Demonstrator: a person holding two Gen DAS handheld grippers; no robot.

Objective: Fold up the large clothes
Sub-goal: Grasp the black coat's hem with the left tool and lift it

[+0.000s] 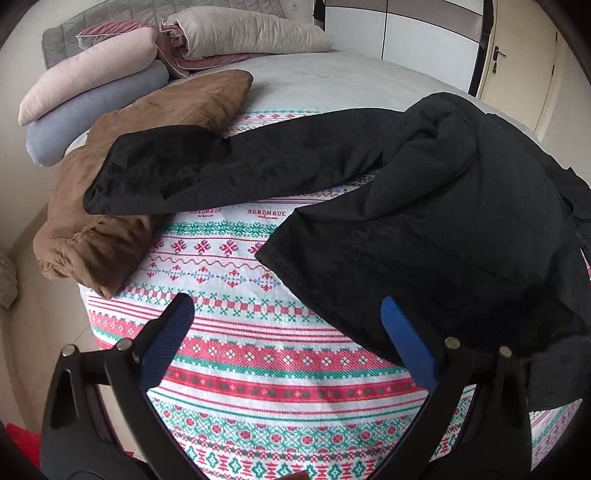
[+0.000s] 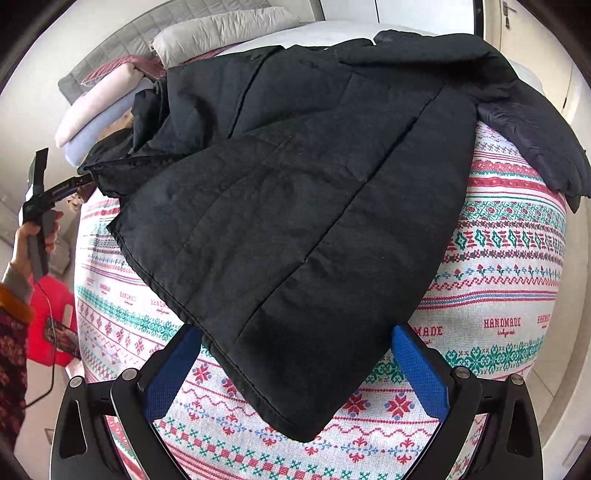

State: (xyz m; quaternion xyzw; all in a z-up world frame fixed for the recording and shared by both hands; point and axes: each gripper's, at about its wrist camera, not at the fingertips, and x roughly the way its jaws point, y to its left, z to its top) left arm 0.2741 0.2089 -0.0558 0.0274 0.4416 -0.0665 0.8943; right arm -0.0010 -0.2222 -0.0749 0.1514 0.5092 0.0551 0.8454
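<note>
A large black quilted jacket [image 2: 295,206] lies spread over a white bed cover woven with red and green knitted-style bands [image 2: 509,280], its hem corner pointing toward the near edge of the bed and its collar up by the far side. One long black sleeve [image 1: 207,173] stretches out flat to the left, its cuff resting on top of a folded brown corduroy garment [image 1: 110,229] that sits at the left edge of the cover. The left gripper [image 1: 288,328] hangs above the patterned cover with its blue-padded fingers [image 1: 408,343] spread wide apart, nothing between them, and the jacket's lower edge lies just beside the right-hand finger. The right gripper [image 2: 295,365] is likewise wide apart, its blue pads [image 2: 421,373] straddling the jacket's hem corner without pinching it; whether they touch the cloth I cannot tell. From the right-hand camera a person's hand [image 2: 37,236] shows at the far left, holding the other gripper's handle, with a patterned dark red sleeve [image 2: 13,362] below it. At the head of the bed are stacked pillows, beige [image 1: 251,35], pale pink [image 1: 88,74] and grey-blue [image 1: 99,110], against a grey quilted headboard [image 1: 110,14].
</note>
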